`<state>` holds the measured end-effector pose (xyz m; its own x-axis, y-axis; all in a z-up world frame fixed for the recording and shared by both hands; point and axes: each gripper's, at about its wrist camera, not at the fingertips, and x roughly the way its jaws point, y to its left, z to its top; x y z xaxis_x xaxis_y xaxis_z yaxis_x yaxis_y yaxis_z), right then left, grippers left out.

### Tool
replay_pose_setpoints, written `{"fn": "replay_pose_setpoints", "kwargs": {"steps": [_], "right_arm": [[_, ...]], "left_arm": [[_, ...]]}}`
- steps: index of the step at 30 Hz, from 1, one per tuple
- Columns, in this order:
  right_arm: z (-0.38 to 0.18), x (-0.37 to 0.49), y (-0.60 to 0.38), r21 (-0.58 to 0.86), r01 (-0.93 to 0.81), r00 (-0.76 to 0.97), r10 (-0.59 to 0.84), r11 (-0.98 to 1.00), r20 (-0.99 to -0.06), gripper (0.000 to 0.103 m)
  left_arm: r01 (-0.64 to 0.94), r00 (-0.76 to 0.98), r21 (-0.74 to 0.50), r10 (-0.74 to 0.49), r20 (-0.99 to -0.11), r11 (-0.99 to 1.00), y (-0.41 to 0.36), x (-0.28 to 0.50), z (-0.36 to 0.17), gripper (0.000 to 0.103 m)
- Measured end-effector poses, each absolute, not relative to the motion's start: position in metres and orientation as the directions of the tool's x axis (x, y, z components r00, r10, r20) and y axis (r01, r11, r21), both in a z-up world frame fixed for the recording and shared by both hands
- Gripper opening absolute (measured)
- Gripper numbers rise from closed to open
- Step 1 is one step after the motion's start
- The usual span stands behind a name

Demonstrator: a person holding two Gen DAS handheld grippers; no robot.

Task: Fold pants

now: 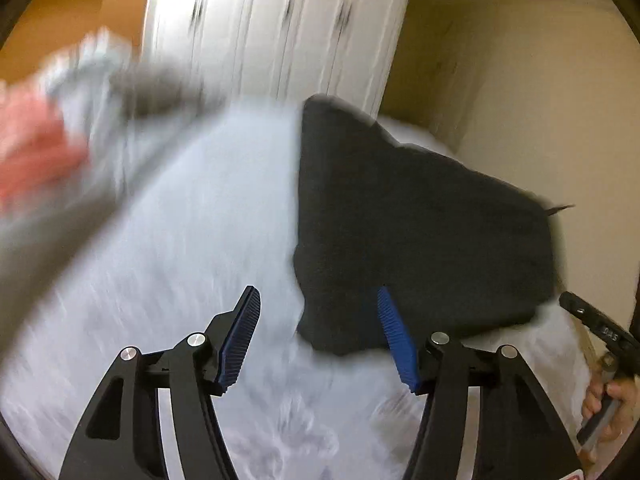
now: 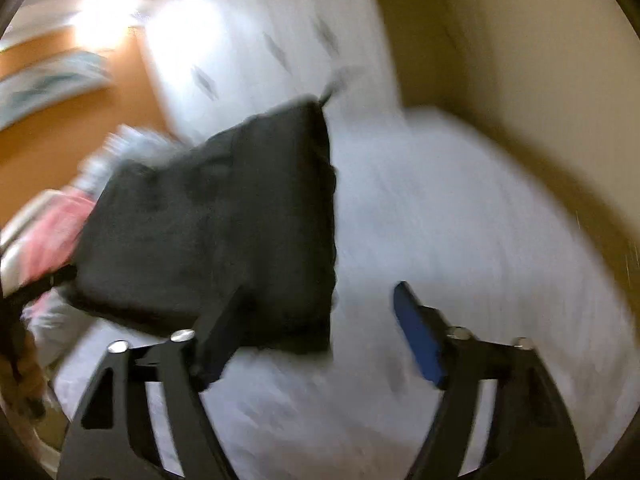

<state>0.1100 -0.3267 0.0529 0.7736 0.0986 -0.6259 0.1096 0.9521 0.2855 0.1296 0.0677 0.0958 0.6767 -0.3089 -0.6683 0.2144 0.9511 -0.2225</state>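
Both views are motion-blurred; fine detail is unreliable.

Item under task: dark pants [image 1: 420,220], lying folded into a compact, roughly four-sided bundle on a white bed [image 1: 192,240]. The bundle rests flat on the bed cover, towards the side nearest a beige wall [image 1: 520,92]. A thin dark cord or tag projects from one far corner.

Left claw [image 1: 320,336]: jaws spread apart, blue ribbed pads facing each other, nothing between them. The right-hand pad overlaps the near edge of the pants in the picture; contact cannot be confirmed. No grip.

Right claw [image 2: 316,332]: jaws likewise spread apart, nothing clamped. Its left finger stands in front of the near edge of the pants [image 2: 216,220]; the other finger is over bare bed cover [image 2: 460,220]. No grip.

In the left wrist view the right claw's body shows at the far right edge, held by a hand [image 1: 608,404].

Surroundings: a heap of other laundry [image 1: 60,132], grey, white and pink, lies on the bed well apart from the pants. A white wardrobe [image 1: 272,28] stands beyond the bed
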Motion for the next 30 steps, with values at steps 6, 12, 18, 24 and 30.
{"fn": "replay_pose_setpoints", "kwargs": {"steps": [6,12,18,24,30], "right_arm": [[-0.014,0.139,-0.337,0.301,0.138,0.650,0.143,0.943,-0.746,0.071],[-0.015,0.187,-0.331,0.376,0.150,0.681,0.180,0.915,-0.710,0.085],[-0.047,0.239,-0.347,0.515,0.261,0.658,0.240,0.817,-0.714,0.093],[-0.061,0.263,-0.318,0.457,0.180,0.618,0.262,0.871,-0.742,0.028],[-0.053,0.262,-0.309,0.312,0.103,0.602,0.191,0.944,-0.775,0.043]], "left_arm": [[0.150,0.567,-0.283,-0.317,-0.760,0.947,0.067,0.172,-0.003,0.057],[0.074,0.550,-0.397,-0.370,-0.749,0.915,0.069,0.212,-0.016,0.070],[-0.041,0.464,-0.524,-0.448,-0.764,0.850,0.069,0.259,-0.054,0.074],[0.027,0.428,-0.551,-0.508,-0.747,0.834,0.054,0.272,-0.071,0.010],[0.062,0.432,-0.473,-0.450,-0.781,0.879,0.050,0.268,-0.059,0.014]]}}
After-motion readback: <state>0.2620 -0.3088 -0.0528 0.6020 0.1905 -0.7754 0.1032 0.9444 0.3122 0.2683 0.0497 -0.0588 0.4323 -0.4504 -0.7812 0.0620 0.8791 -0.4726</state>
